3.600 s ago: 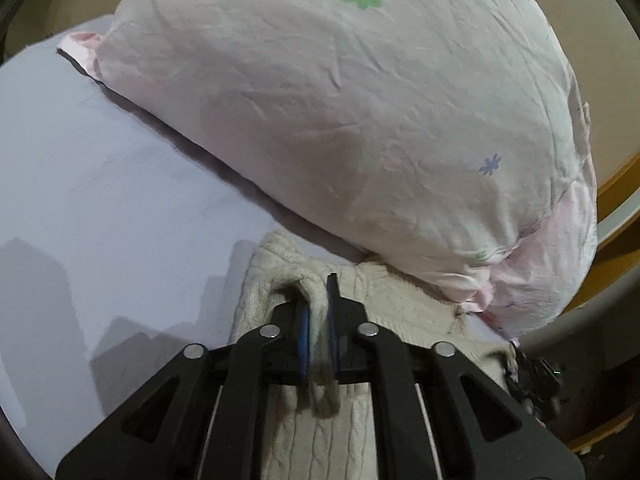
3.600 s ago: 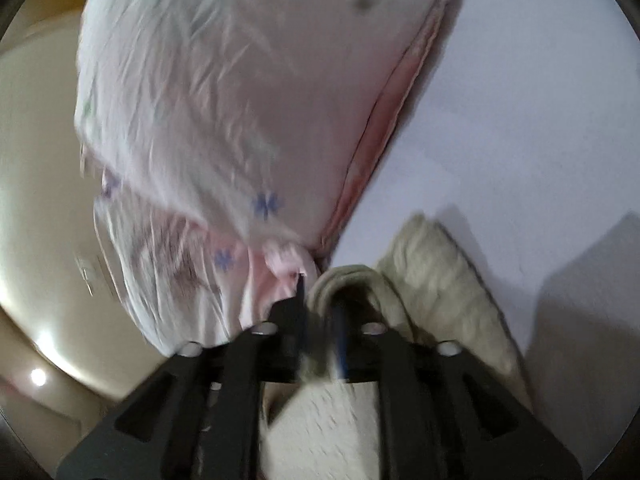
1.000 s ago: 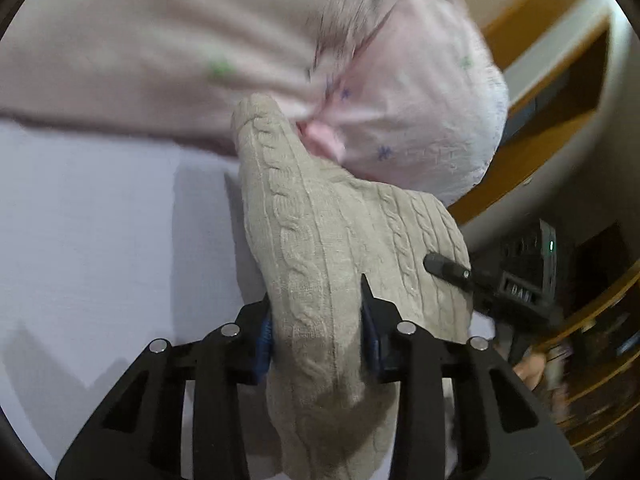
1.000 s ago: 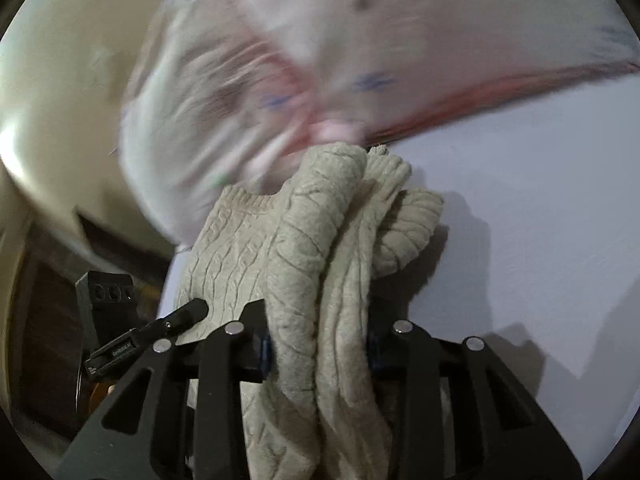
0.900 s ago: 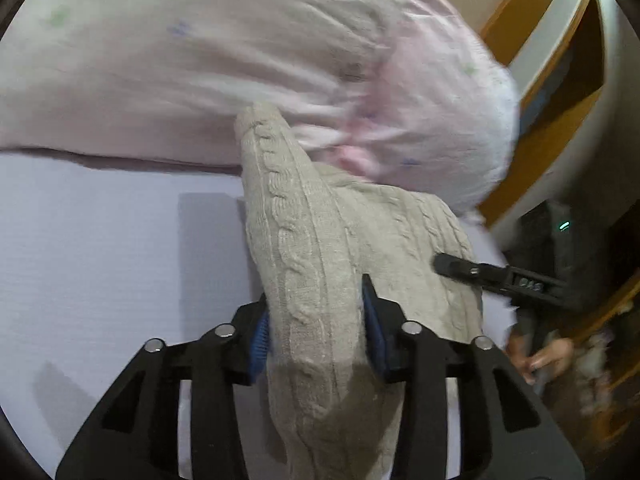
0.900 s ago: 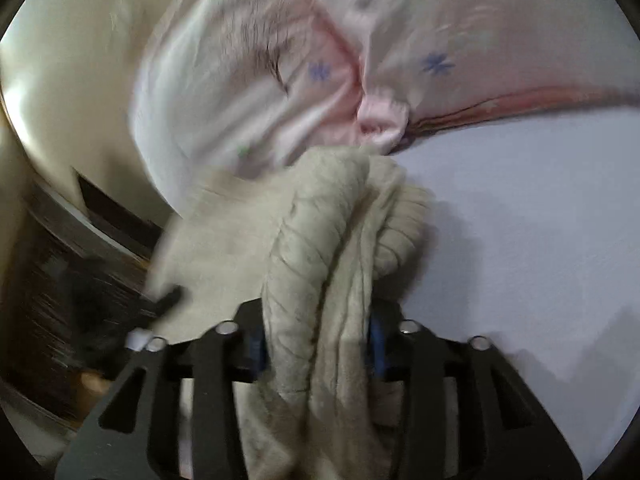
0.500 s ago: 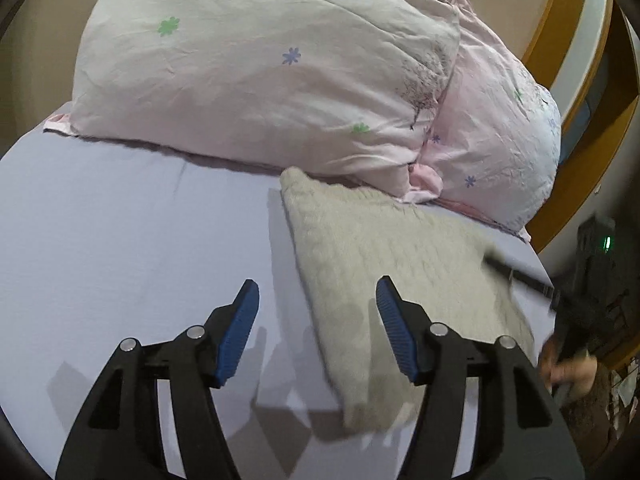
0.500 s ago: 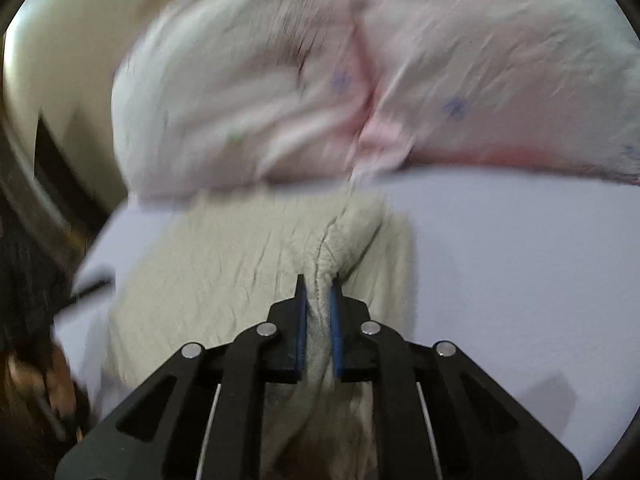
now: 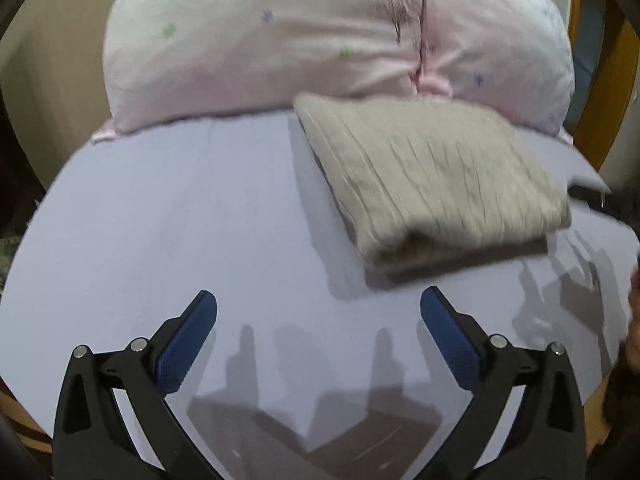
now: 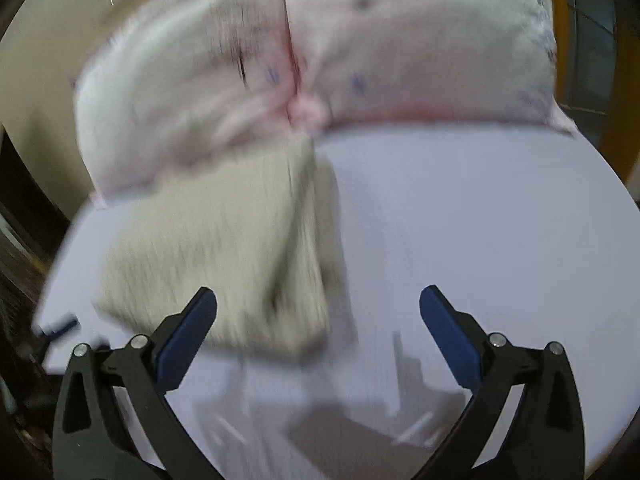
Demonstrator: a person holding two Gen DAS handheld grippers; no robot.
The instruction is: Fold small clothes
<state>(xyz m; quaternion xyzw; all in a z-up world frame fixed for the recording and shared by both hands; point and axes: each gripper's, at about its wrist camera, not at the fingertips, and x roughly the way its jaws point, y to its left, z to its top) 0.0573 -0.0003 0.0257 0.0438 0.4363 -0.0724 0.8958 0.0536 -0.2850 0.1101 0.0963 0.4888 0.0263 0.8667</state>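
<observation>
A beige cable-knit sweater [image 9: 432, 176] lies folded into a flat rectangle on the pale lilac bed sheet [image 9: 180, 220], close below the pillows. It also shows, blurred, in the right wrist view [image 10: 216, 252]. My left gripper [image 9: 318, 308] is open and empty, hovering over bare sheet in front of and left of the sweater. My right gripper [image 10: 318, 306] is open and empty, with its left finger over the sweater's near edge.
Two pale pink flowered pillows [image 9: 280, 36] lean side by side behind the sweater, also in the right wrist view [image 10: 304, 52]. A wooden headboard [image 9: 612, 92] curves at the far right. The bed's near edge runs just below both grippers.
Both grippers held the sweater and laid it down folded. The left let go first and the right opened last. Both have pulled back from it toward the near edge.
</observation>
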